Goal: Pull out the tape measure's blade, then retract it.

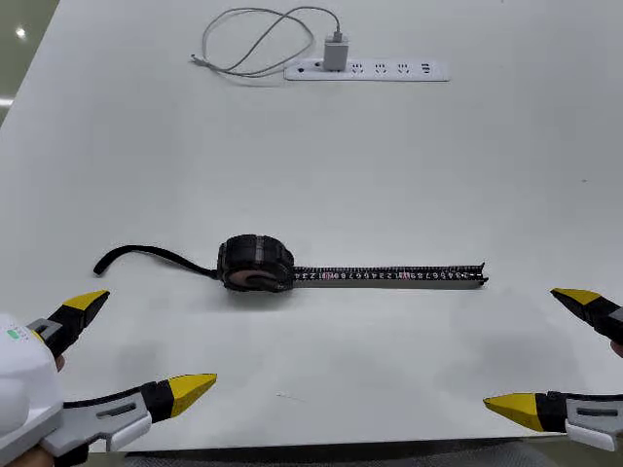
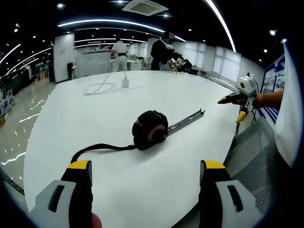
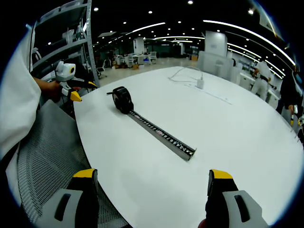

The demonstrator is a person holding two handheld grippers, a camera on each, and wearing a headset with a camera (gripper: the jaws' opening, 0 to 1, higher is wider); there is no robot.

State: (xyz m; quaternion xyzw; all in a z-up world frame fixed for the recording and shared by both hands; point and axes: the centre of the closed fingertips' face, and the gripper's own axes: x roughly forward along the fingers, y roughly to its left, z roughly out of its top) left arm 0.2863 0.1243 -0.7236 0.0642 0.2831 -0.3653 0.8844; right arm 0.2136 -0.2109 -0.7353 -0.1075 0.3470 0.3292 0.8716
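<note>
- The tape measure [image 1: 255,263] lies on the white counter [image 1: 409,165], between the two grippers and well apart from both — nothing is touching it.
- Its blade [image 1: 389,275] is already drawn out and rests flat on the counter, running rightward from the case to its hook end. By the look of it the pulling half of the task is done and the retracting is not.
- The blade holds its length with no gripper on it, so I would guess a lock is set. I cannot make out the lock itself.
- The black strap [image 1: 146,256] trails off the case's other side, toward the left.
- The left gripper [image 1: 156,338] hovers over the counter's near edge with its jaws spread wide and nothing between them. In the left gripper view the case sits straight ahead between the jaws, which suggests this one is lined up to steady the case or work its release.
- The right gripper [image 1: 521,346] is likewise spread and empty, at the near right. The right gripper view looks up the blade from its hook end — a sensible stance for guiding the blade back so it does not whip.
- A power strip [image 1: 389,70] with a charger [image 1: 335,51] and a looped cable [image 1: 248,44] lies at the far side, well clear of the work.
</note>
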